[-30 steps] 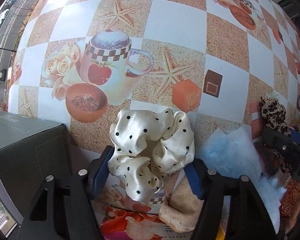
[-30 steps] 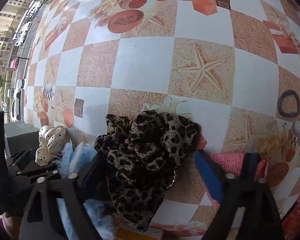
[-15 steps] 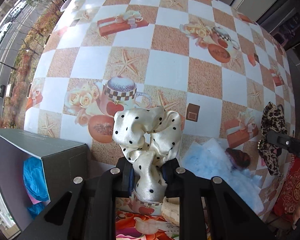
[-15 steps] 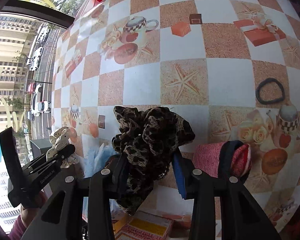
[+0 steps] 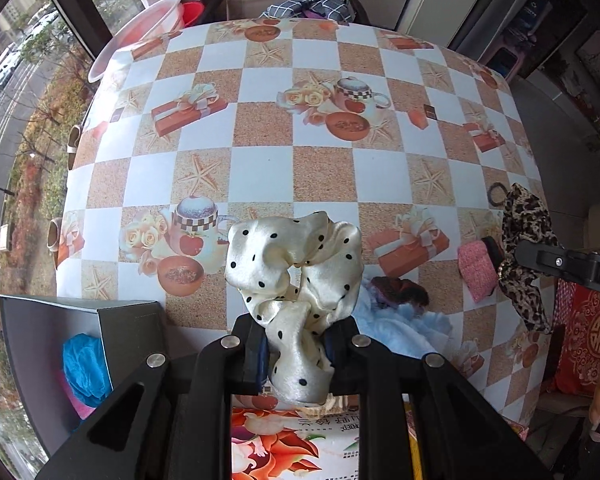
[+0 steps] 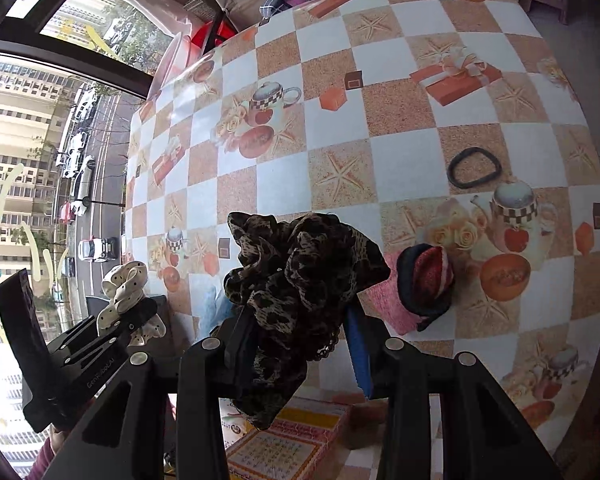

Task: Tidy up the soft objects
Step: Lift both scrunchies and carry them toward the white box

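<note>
My left gripper (image 5: 297, 350) is shut on a cream scrunchie with black dots (image 5: 296, 264) and holds it high above the table. My right gripper (image 6: 300, 336) is shut on a leopard-print scrunchie (image 6: 300, 264), also lifted; it also shows in the left wrist view (image 5: 526, 240). The cream scrunchie also shows in the right wrist view (image 6: 120, 292). A grey open box (image 5: 76, 320) at the lower left holds blue cloth (image 5: 84, 364). On the table lie a light blue fluffy piece (image 5: 396, 324), a pink knitted piece (image 5: 474, 266) and a dark red scrunchie (image 5: 400, 290).
The checked tablecloth (image 5: 260, 120) covers a round table. A black hair tie (image 6: 474, 168) lies at the right. A printed carton (image 5: 296, 440) lies under the left gripper. A pink basin (image 5: 140, 28) and a chair with cloth (image 5: 308, 6) stand beyond the far edge.
Both grippers have closed on their scrunchies and lifted them well up from the table; the views now take in the whole tabletop.
</note>
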A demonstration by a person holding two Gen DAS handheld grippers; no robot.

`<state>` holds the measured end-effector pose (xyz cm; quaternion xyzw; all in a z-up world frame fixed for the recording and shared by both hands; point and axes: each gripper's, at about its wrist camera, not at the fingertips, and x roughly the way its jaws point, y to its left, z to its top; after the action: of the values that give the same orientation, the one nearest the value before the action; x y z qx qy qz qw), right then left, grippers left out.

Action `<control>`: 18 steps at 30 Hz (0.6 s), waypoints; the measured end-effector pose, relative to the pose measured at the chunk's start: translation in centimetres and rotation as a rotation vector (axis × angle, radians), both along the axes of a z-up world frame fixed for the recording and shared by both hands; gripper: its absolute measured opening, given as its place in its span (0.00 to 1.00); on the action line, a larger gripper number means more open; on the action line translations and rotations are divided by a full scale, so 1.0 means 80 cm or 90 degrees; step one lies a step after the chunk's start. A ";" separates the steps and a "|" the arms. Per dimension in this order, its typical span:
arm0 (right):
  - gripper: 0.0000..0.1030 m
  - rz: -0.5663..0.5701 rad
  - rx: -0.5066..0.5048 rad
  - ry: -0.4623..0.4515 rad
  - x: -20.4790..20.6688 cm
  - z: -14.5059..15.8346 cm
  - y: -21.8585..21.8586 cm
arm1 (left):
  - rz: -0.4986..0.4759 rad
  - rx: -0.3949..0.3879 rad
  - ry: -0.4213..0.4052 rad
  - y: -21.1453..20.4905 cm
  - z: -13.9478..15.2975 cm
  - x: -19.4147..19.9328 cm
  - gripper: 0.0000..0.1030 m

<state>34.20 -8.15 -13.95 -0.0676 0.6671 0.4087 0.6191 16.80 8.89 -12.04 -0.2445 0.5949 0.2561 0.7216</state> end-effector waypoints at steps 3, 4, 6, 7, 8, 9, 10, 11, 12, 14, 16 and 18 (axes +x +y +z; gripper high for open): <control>0.40 -0.023 0.002 -0.012 0.001 0.011 -0.017 | -0.019 0.002 -0.012 -0.012 0.011 0.007 0.22; 0.40 -0.031 0.005 -0.015 0.002 0.015 -0.024 | -0.027 0.002 -0.016 -0.017 0.015 0.010 0.22; 0.40 -0.045 0.009 -0.018 0.001 0.021 -0.037 | -0.046 0.001 -0.025 -0.031 0.023 0.018 0.22; 0.40 -0.051 0.010 -0.020 -0.001 0.024 -0.046 | -0.058 0.003 -0.030 -0.039 0.027 0.022 0.22; 0.40 -0.056 0.010 -0.022 -0.002 0.027 -0.055 | -0.071 0.006 -0.034 -0.047 0.031 0.027 0.22; 0.40 -0.062 0.010 -0.022 -0.003 0.029 -0.063 | -0.084 0.007 -0.038 -0.056 0.035 0.031 0.22; 0.40 -0.069 0.010 -0.023 -0.004 0.031 -0.072 | -0.096 0.006 -0.043 -0.065 0.038 0.036 0.22; 0.40 -0.077 0.010 -0.025 -0.006 0.033 -0.081 | -0.107 0.004 -0.047 -0.073 0.041 0.040 0.22; 0.40 -0.085 0.010 -0.026 -0.007 0.034 -0.089 | -0.117 0.003 -0.050 -0.082 0.043 0.045 0.22; 0.40 -0.100 0.011 -0.029 -0.009 0.038 -0.106 | -0.139 0.000 -0.058 -0.099 0.050 0.055 0.22; 0.40 -0.115 0.009 -0.037 -0.011 0.043 -0.124 | -0.162 -0.005 -0.066 -0.117 0.056 0.065 0.22; 0.40 -0.131 0.008 -0.045 -0.014 0.047 -0.143 | -0.188 -0.009 -0.075 -0.136 0.063 0.073 0.22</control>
<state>33.09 -19.55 -10.20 -0.0095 0.6456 0.3447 0.6813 22.66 -2.03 -7.00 -0.1739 0.5828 0.1283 0.7834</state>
